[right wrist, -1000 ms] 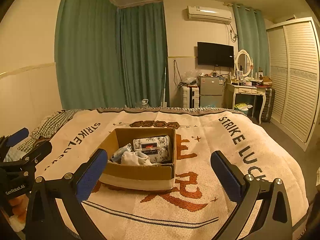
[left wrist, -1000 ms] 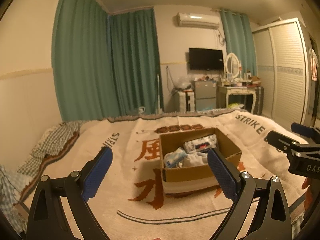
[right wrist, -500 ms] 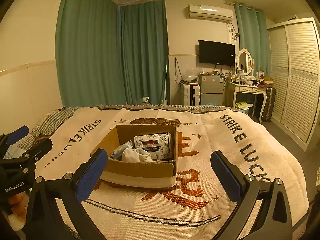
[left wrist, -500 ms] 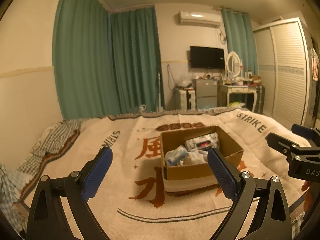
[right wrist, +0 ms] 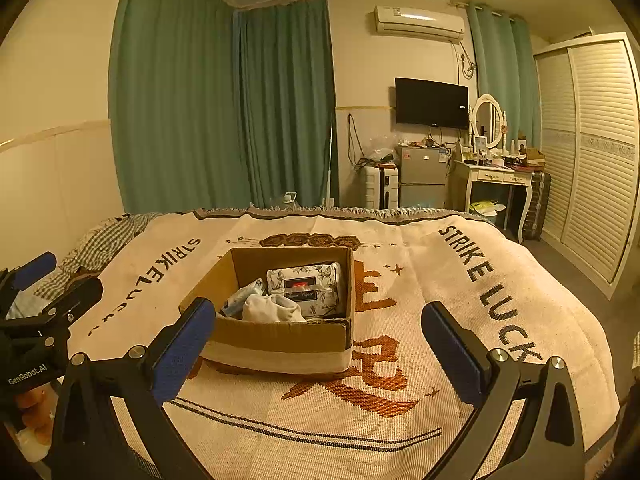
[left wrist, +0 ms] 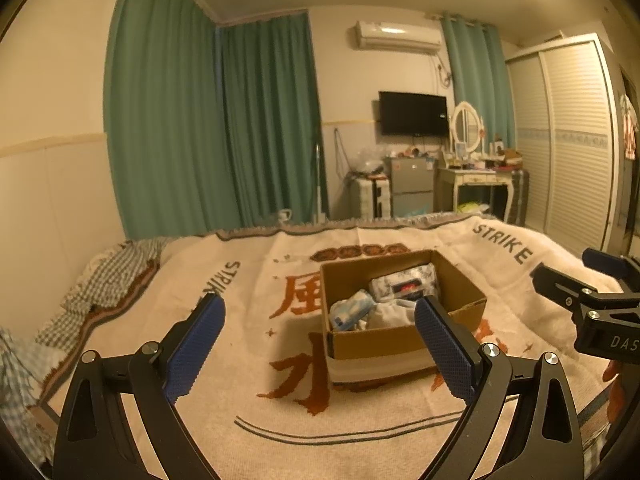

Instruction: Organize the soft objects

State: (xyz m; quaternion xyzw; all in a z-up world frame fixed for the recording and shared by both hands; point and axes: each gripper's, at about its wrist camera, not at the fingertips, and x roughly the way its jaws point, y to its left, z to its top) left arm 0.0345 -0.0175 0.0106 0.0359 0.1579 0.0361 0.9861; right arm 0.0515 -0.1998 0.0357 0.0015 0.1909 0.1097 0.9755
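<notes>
An open cardboard box (left wrist: 400, 344) (right wrist: 276, 340) sits on the bed's cream blanket (left wrist: 260, 360) (right wrist: 400, 320). Inside lie a floral tissue pack (right wrist: 306, 288) (left wrist: 404, 284), a blue-and-white packet (left wrist: 350, 312) (right wrist: 244, 296) and a white bundled cloth (right wrist: 270, 308) (left wrist: 390, 316). My left gripper (left wrist: 320, 344) is open and empty, held above the blanket in front of the box. My right gripper (right wrist: 316, 344) is open and empty, also short of the box. Each gripper shows at the edge of the other's view.
A checked cloth (left wrist: 108, 276) (right wrist: 108, 236) lies at the bed's far left. Beyond the bed are green curtains (right wrist: 224, 112), a small fridge (right wrist: 422, 178), a dressing table (right wrist: 496, 176), a TV (right wrist: 432, 102) and a louvred wardrobe (right wrist: 592, 152) on the right.
Both views have tilted and lifted slightly, so the box sits a little lower in frame. The jaws stay open and the box contents are unmoved.
</notes>
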